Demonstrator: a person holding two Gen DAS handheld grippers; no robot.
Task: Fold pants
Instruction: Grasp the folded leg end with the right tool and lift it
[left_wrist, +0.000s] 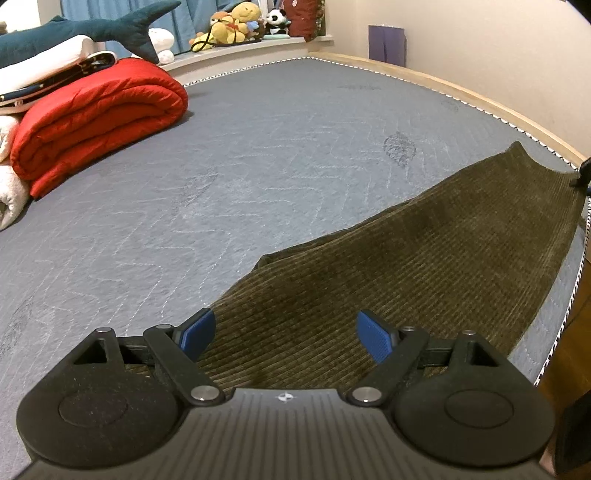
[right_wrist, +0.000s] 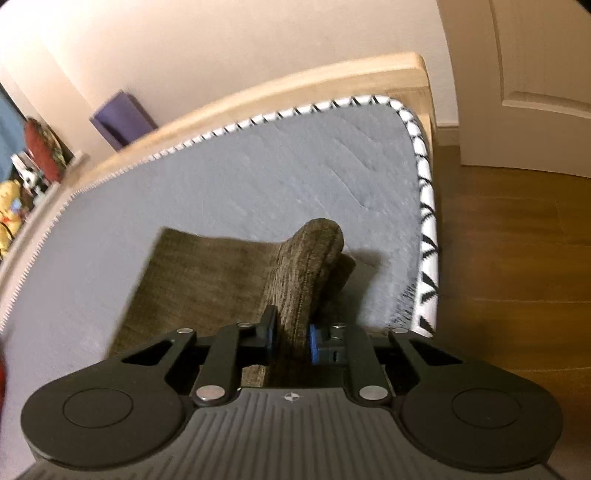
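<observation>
Olive-brown corduroy pants (left_wrist: 424, 251) lie stretched across the grey mattress (left_wrist: 221, 166), running from near me to the far right edge. My left gripper (left_wrist: 286, 334) hovers over the near part of the pants, its blue pads (left_wrist: 373, 336) wide apart and pressing on nothing. In the right wrist view the pants (right_wrist: 207, 277) lie near the mattress corner (right_wrist: 314, 158). My right gripper (right_wrist: 290, 339) is shut on a raised fold of the pants fabric, which bunches up beyond its fingers. At the far right of the left wrist view a dark tip of the other gripper shows at the pants' far end.
A rolled red quilt (left_wrist: 96, 118) with white bedding and a plush shark (left_wrist: 92, 29) on it sits at the far left. Stuffed toys (left_wrist: 236, 22) line the windowsill. A wooden bed frame (right_wrist: 295, 85) borders the mattress; wooden floor (right_wrist: 517, 258) and a white door (right_wrist: 535, 55) lie right.
</observation>
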